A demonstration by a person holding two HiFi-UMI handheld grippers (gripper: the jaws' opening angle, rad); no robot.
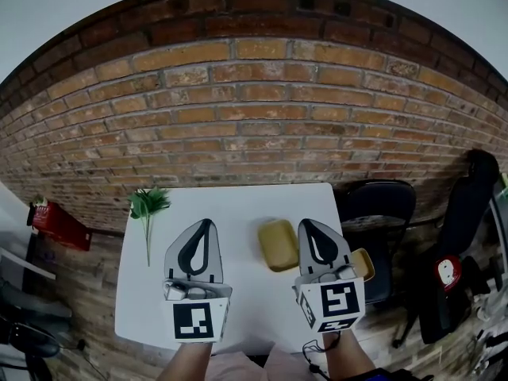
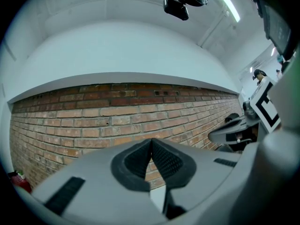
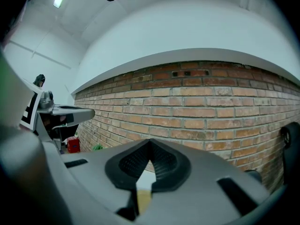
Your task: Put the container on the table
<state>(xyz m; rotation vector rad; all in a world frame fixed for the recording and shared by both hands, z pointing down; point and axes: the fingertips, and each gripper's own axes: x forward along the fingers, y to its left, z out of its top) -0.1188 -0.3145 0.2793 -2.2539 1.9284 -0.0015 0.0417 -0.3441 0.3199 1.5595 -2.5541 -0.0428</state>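
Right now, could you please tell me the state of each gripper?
Left gripper: closed, holding nothing.
Right gripper: closed, holding nothing.

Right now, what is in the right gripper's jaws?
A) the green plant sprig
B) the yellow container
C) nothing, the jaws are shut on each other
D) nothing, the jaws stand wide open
C: in the right gripper view the right gripper has its jaws closed tip to tip with nothing between them. The head view shows the yellow container lying on the white table.
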